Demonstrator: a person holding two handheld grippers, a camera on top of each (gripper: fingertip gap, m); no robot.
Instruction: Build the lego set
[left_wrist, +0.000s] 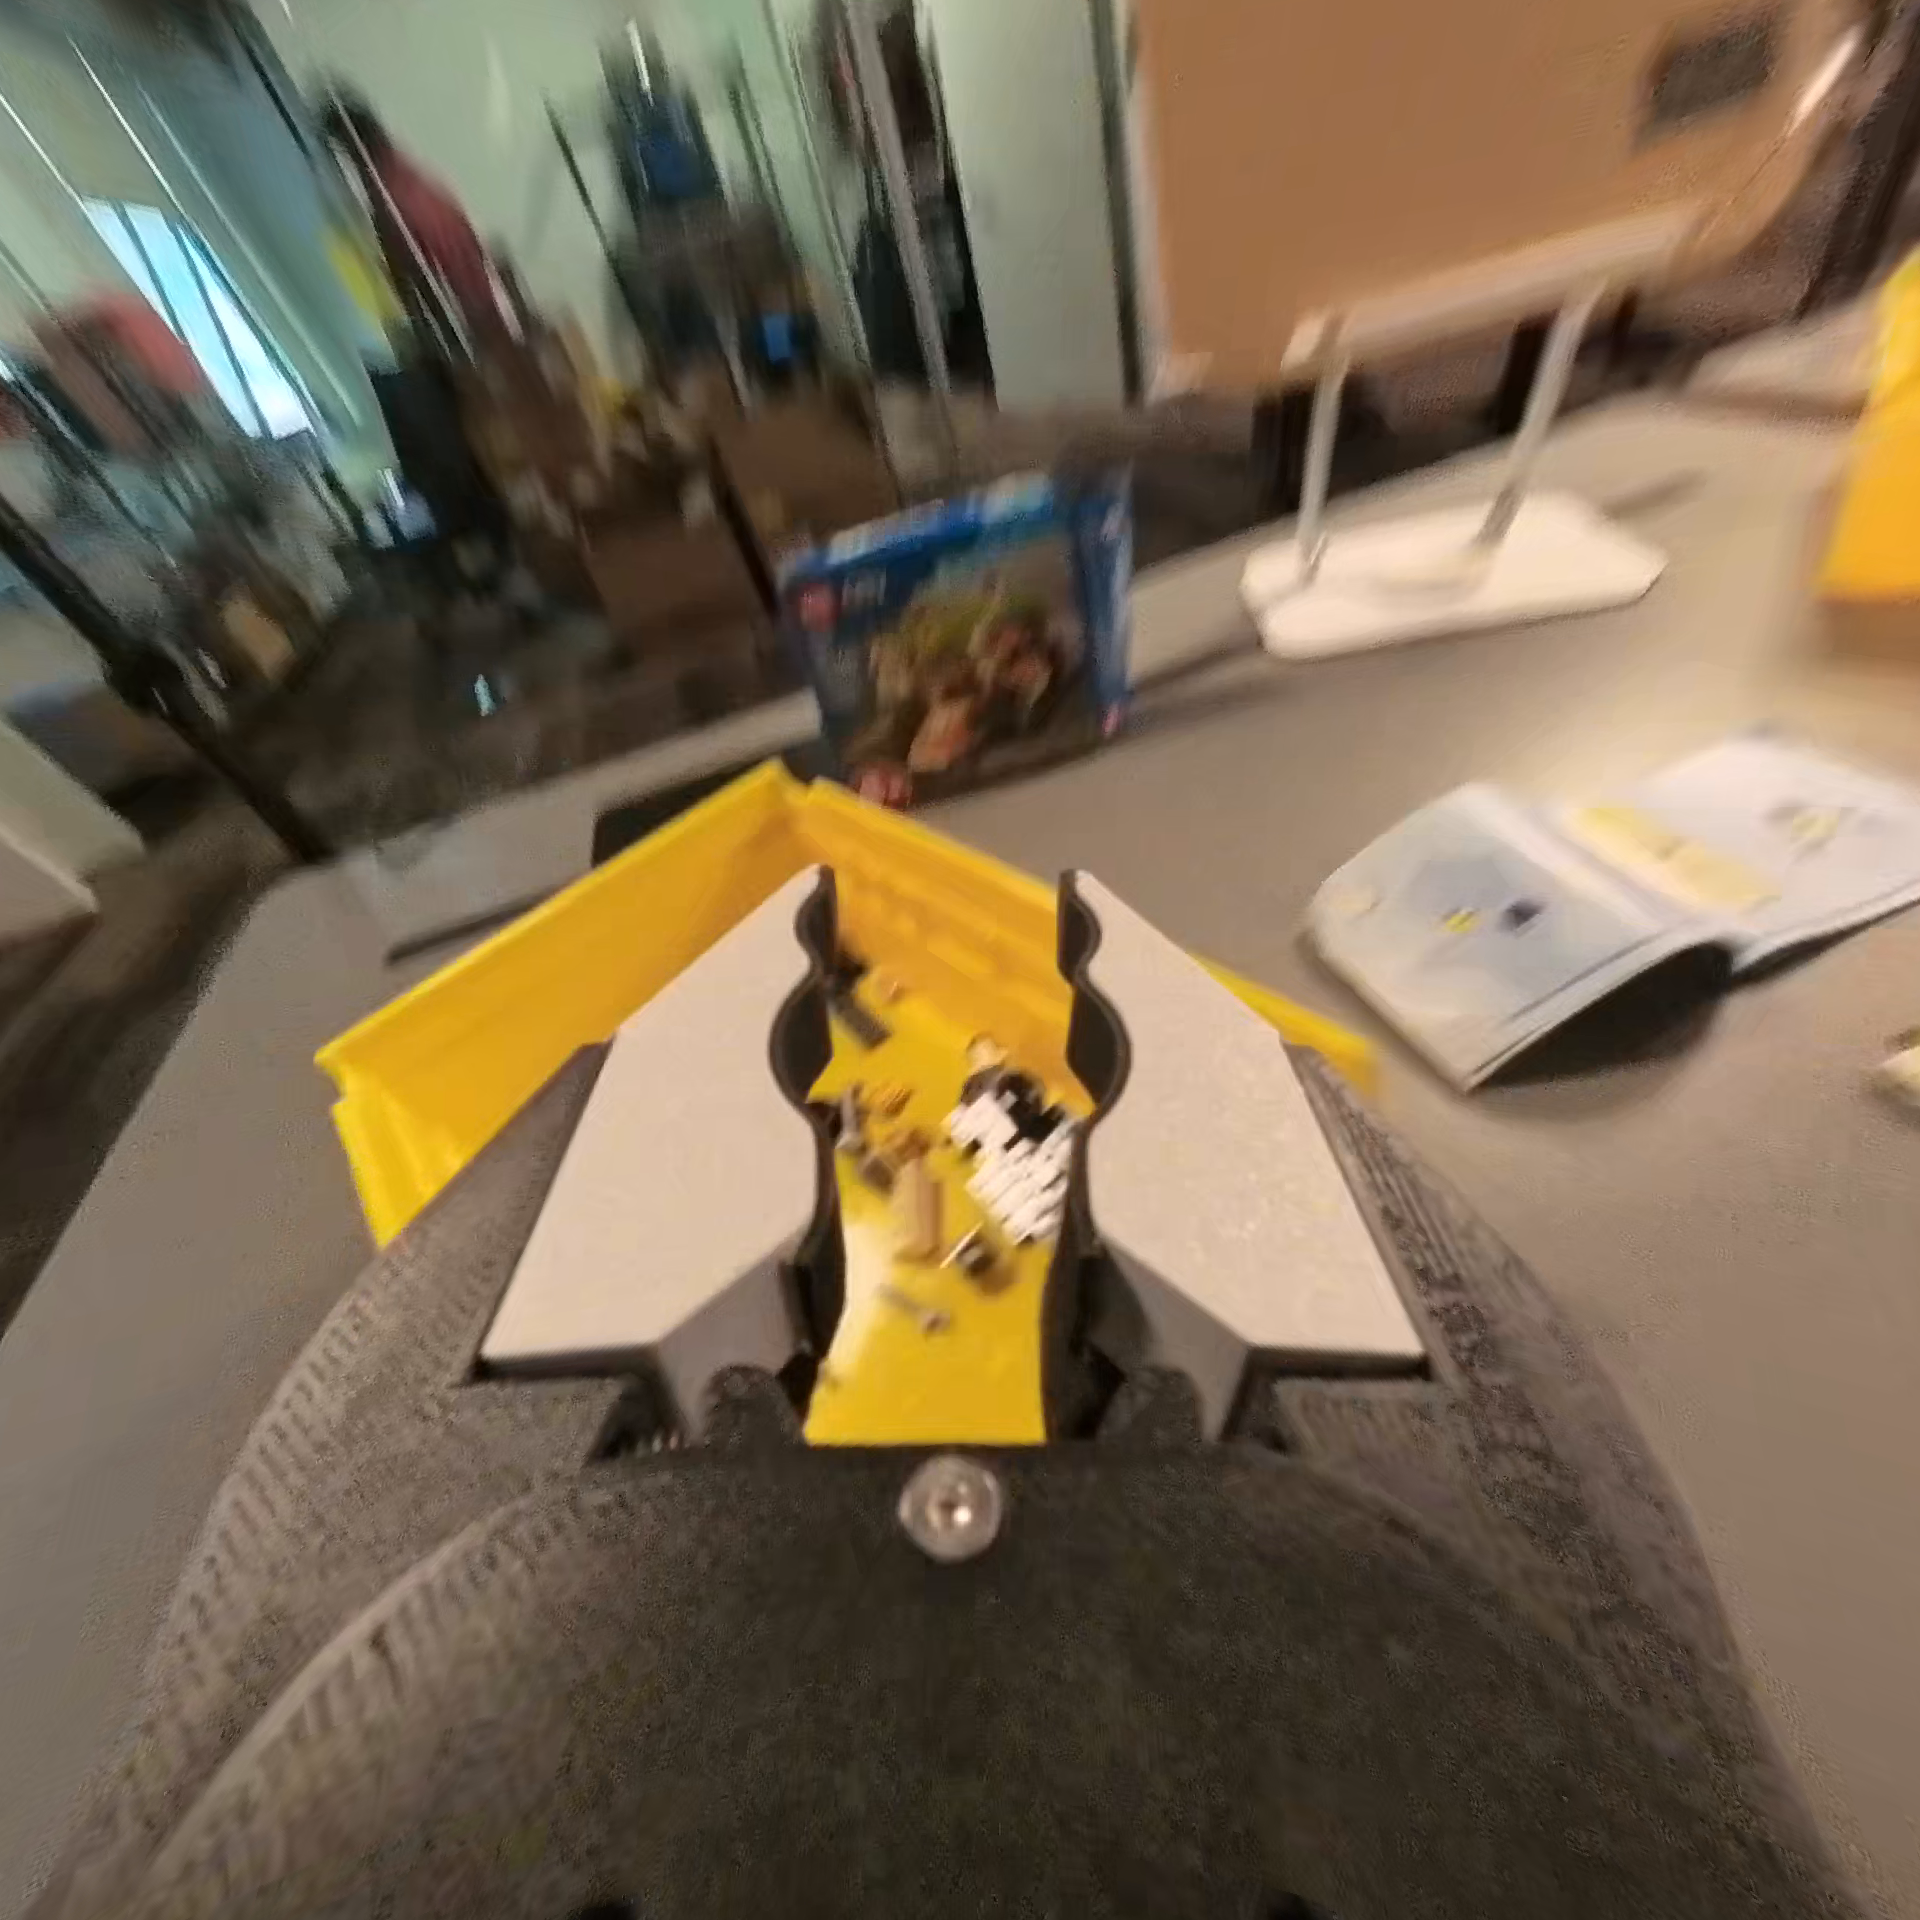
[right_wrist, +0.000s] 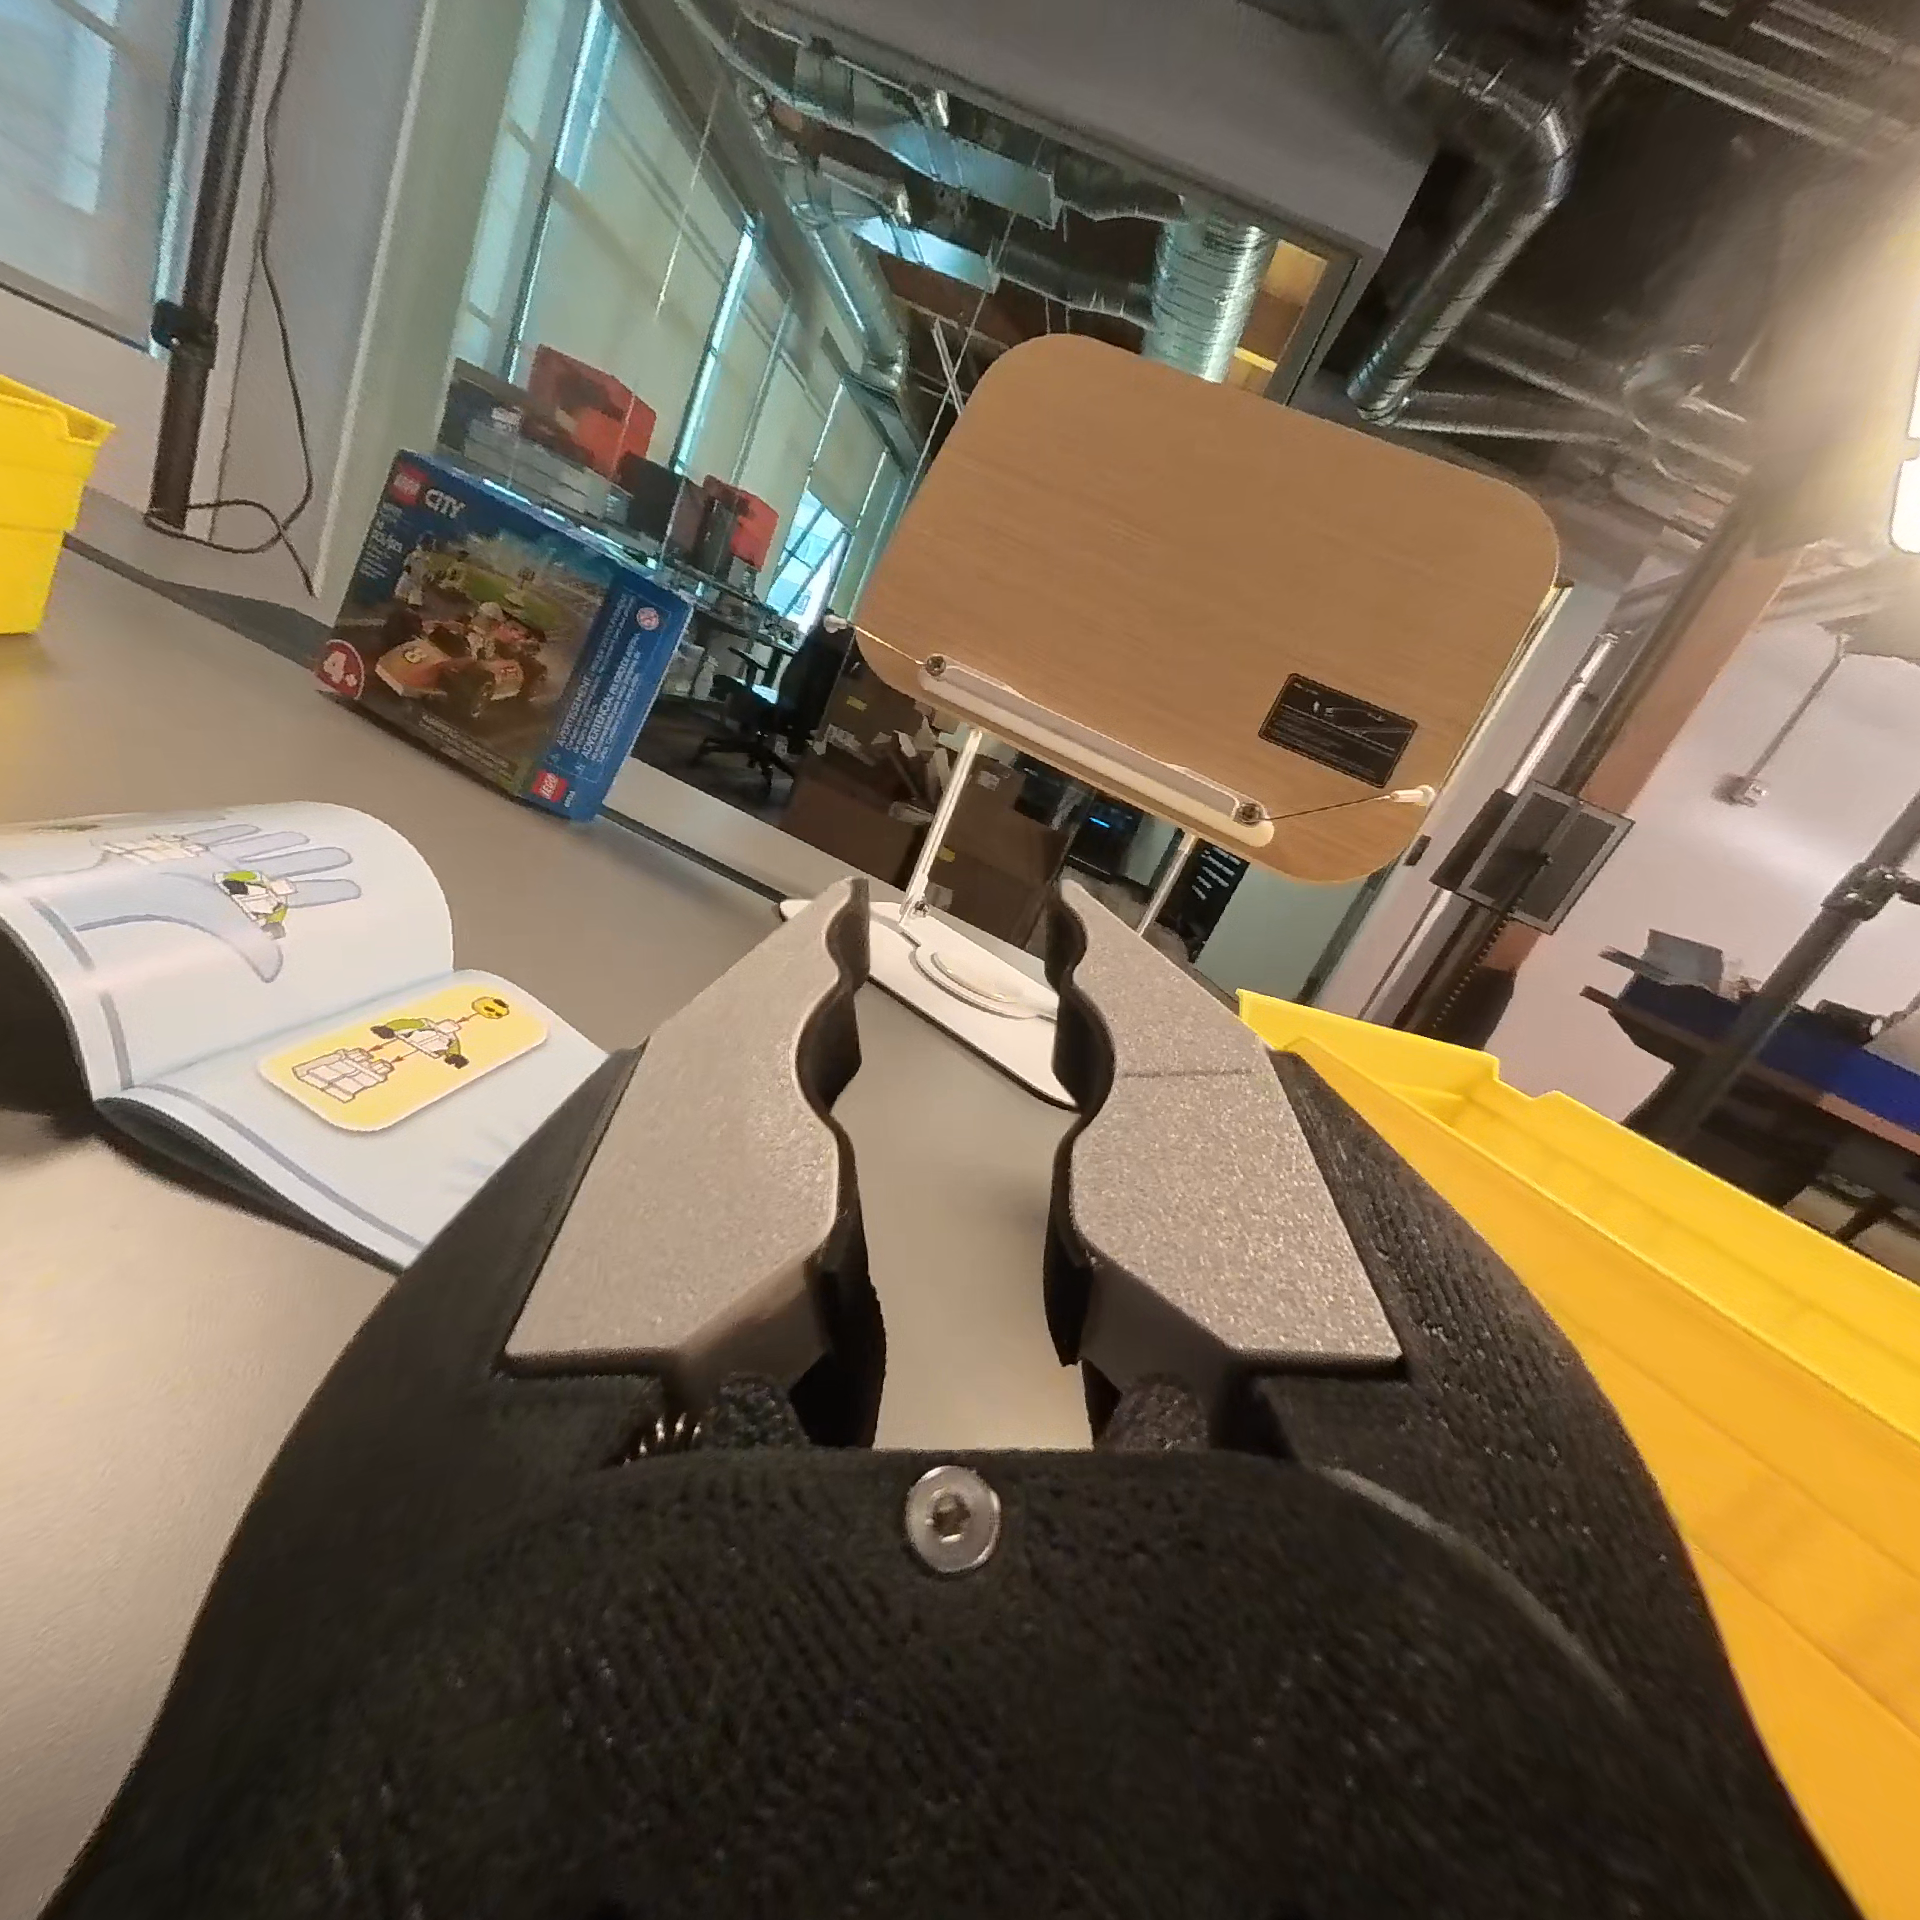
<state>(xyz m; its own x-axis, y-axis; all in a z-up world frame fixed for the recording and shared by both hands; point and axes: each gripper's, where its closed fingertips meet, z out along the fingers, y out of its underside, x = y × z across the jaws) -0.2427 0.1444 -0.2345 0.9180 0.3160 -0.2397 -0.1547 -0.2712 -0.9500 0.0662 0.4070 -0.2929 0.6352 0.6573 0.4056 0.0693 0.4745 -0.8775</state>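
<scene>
The left gripper (left_wrist: 945, 914) hangs over a yellow bin (left_wrist: 488, 1029), its jaws spread apart and holding nothing. Small lego pieces (left_wrist: 935, 1174) lie loose on the bin floor, seen through the gap between the fingers; the view is blurred, so single pieces are hard to tell. Beyond the bin the lego box (left_wrist: 966, 634) stands upright on the grey table (left_wrist: 1558, 1247). Right of it lies the open instruction booklet (left_wrist: 1600, 894), and behind that stands the white base of a book stand (left_wrist: 1455, 571).

The right gripper (right_wrist: 956, 925) sits low over the table, jaws parted and empty. The booklet lies to its left, the box farther back, the wooden book stand straight ahead. A second yellow bin (right_wrist: 1621, 1299) sits just beside the gripper on its right.
</scene>
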